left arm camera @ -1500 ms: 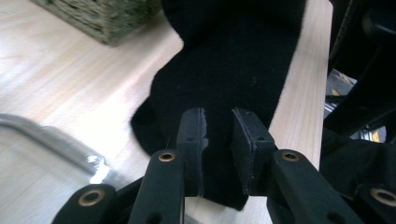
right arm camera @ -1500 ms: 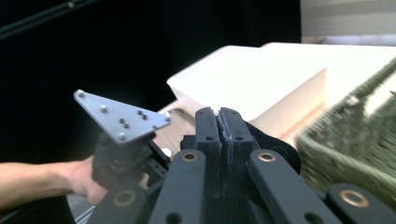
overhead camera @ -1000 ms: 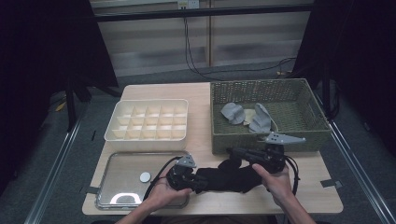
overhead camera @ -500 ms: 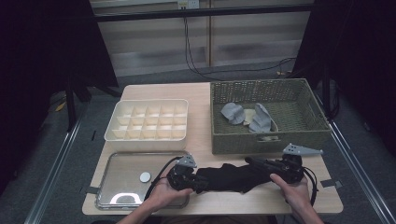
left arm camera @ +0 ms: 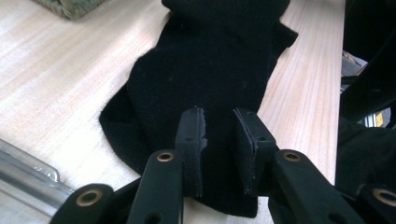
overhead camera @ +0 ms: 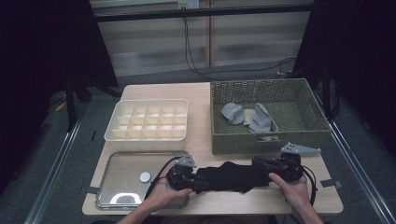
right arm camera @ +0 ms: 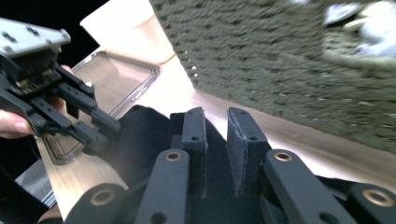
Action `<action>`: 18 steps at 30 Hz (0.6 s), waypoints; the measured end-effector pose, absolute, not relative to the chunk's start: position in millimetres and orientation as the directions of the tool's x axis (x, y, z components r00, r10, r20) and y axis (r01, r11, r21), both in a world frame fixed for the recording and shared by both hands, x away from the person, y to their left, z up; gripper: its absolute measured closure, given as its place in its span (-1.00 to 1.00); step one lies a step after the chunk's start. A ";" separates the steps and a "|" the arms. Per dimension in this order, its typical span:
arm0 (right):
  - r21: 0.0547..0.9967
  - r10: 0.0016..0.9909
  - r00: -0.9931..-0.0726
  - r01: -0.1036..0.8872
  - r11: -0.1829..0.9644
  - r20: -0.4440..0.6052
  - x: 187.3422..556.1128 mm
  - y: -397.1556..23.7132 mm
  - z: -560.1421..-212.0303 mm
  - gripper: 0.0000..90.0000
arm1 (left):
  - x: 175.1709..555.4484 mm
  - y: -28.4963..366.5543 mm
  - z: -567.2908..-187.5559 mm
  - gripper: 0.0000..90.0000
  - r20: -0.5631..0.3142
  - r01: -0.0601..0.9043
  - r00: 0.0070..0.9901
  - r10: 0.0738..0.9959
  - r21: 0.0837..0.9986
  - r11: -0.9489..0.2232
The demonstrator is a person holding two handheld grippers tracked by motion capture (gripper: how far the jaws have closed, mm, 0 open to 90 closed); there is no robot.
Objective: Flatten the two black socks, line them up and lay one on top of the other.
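Observation:
A black cloth [overhead camera: 233, 176] lies stretched flat along the front of the wooden table, between my two grippers. My left gripper [overhead camera: 201, 179] is at its left end. In the left gripper view the jaws [left arm camera: 219, 126] stand slightly apart over the cloth [left arm camera: 210, 60]; they have just been opening, and the pads are not pressing on the cloth. My right gripper [overhead camera: 259, 164] is at the cloth's right end. Its jaws [right arm camera: 217, 123] have also just been opening, with a clear gap above the cloth [right arm camera: 140, 140]. The left gripper [right arm camera: 100, 123] shows farther off there.
A woven basket [overhead camera: 266, 140] with grey cloths [overhead camera: 233, 113] stands just behind the right gripper. A white compartment box [overhead camera: 147, 101] sits at the back left. A metal tray [overhead camera: 126, 163] holding a small white disc [overhead camera: 145, 177] lies beside the left hand.
My right hand has moved to the right and down toward the table, drawing the black cloth out longer and flatter. The left hand has stayed put.

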State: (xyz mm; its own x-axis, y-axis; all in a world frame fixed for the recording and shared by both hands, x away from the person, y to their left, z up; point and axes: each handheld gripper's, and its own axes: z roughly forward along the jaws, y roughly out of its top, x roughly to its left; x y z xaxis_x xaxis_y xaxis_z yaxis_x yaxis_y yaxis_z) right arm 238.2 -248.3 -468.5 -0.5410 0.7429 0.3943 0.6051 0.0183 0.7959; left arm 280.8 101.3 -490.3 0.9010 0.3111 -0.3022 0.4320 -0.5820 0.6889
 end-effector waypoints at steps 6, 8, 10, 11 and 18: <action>0.767 0.727 -0.560 0.637 0.071 0.398 252.1 -231.6 -472.5 0.60 | 284.2 101.0 -482.4 0.67 -0.306 0.431 0.901 0.307 0.709 -0.559; 0.759 0.726 -0.569 0.644 0.100 0.387 258.9 -223.2 -473.2 0.54 | 287.7 91.7 -480.7 0.68 -0.314 0.434 0.900 0.302 0.708 -0.557; 0.747 0.722 -0.575 0.653 0.121 0.385 264.6 -214.9 -473.6 0.47 | 288.9 83.0 -479.7 0.68 -0.308 0.421 0.906 0.289 0.707 -0.568; 0.743 0.720 -0.580 0.656 0.135 0.380 267.4 -210.3 -473.6 0.47 | 289.8 79.1 -479.4 0.68 -0.307 0.416 0.909 0.281 0.708 -0.571; 0.714 0.700 -0.620 0.663 0.226 0.354 284.1 -182.0 -480.1 0.50 | 287.6 68.8 -486.0 0.68 -0.311 0.412 0.911 0.269 0.686 -0.600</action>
